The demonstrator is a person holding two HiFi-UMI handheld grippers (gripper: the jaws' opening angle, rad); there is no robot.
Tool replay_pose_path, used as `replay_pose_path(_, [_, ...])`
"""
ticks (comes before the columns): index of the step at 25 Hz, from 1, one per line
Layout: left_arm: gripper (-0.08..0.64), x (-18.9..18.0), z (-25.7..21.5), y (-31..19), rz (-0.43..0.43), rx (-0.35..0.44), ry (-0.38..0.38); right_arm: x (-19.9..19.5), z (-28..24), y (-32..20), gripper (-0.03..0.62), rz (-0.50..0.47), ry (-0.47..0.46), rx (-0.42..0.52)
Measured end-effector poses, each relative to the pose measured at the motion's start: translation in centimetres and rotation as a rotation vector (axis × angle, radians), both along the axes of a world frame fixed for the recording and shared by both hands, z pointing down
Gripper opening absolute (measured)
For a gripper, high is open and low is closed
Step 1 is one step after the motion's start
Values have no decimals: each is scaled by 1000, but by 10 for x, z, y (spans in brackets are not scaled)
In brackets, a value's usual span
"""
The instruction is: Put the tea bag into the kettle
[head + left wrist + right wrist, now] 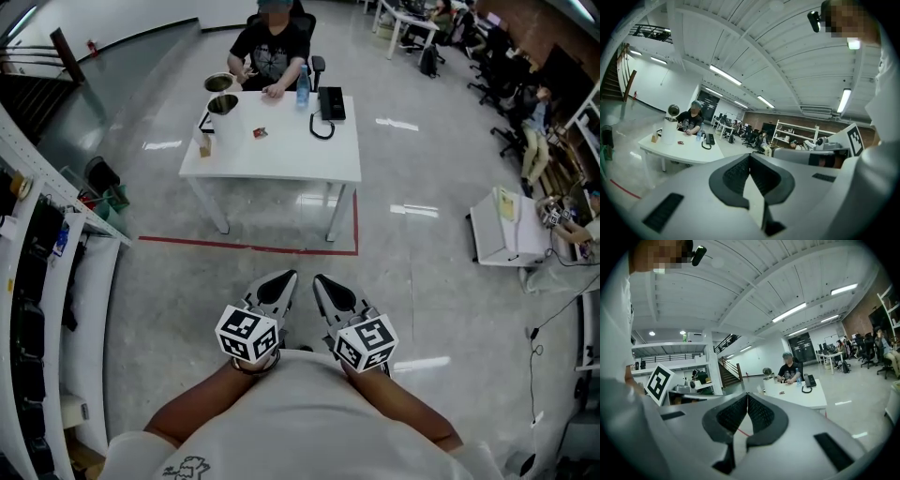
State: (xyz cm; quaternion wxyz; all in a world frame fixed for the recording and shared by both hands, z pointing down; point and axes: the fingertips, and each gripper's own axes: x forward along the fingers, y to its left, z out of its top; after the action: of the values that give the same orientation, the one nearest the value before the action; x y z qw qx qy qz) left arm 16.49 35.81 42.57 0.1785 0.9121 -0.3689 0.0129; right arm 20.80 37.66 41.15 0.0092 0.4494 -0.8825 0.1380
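Both jaws pairs are pressed together with nothing between them: the left gripper (pixel 280 279) and the right gripper (pixel 324 283) are clenched and empty, side by side and just apart. Beneath them lies a glossy grey floor (pixel 422 272) that mirrors the ceiling lights. Straight ahead of the tips a red tape line (pixel 246 247) crosses the floor, and just beyond it stands a white table (pixel 281 161), well apart from both grippers. On its far left corner, ahead and left of the left gripper, is the white kettle (pixel 225 114) with its lid tipped open. The tea bag (pixel 260 133) – a small red packet – lies on the tabletop just right of the kettle, apart from it. A small box (pixel 204 143), a water bottle (pixel 303 89) and a black phone (pixel 331 103) share the table, and a seated person (pixel 272 52) rests both hands on its far edge. White shelving (pixel 56 244) runs off to the left; desks and office chairs (pixel 487 56) fill the far right. Both bare forearms (pixel 202 403) reach forward from a white shirt, holding the grippers close to the body and aimed near level at the table – marker cubes facing up
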Motion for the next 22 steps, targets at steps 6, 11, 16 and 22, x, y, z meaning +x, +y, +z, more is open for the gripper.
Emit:
replay_pose_path(6, [9, 8, 2, -25, 36, -5, 2, 1, 4, -23, 12, 20, 12, -9])
replay_pose_path(11, [9, -2, 9, -60, 25, -25, 0, -9, 9, -56, 12, 9, 13, -24])
replay_pose_path(16, [9, -15, 16, -104, 28, -40, -4, -24, 18, -100, 12, 2, 8, -46])
replay_pose_path(22, [9, -40, 18, -171, 35, -55, -6, -52, 20, -167, 12, -4, 2, -62])
